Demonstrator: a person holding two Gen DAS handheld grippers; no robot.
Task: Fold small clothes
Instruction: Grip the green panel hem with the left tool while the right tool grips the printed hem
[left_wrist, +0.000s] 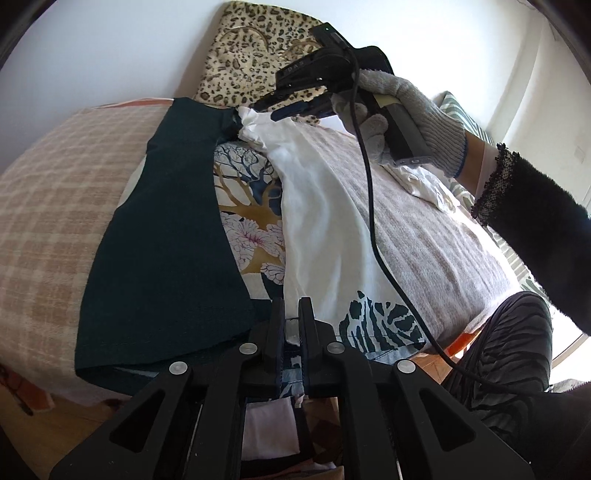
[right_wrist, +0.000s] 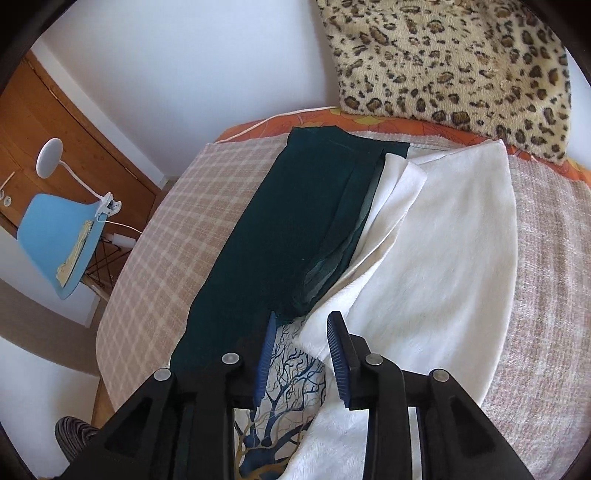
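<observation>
Left hand-held gripper: jaws together, pinching the near hem of the printed garment. Right hand-held gripper: jaws apart, nothing between them, hovering over the garment's far end. Garment lies on the bed, dark green side panel folded inward, white lining exposed.

The left claw points forward and downward, its black fingers nearly together, pinched on a thin edge of fabric. The right claw, held in a grey-gloved hand with a dark fuzzy sleeve, tilts steeply down, its blue-padded fingers standing apart, gripping nothing.
</observation>
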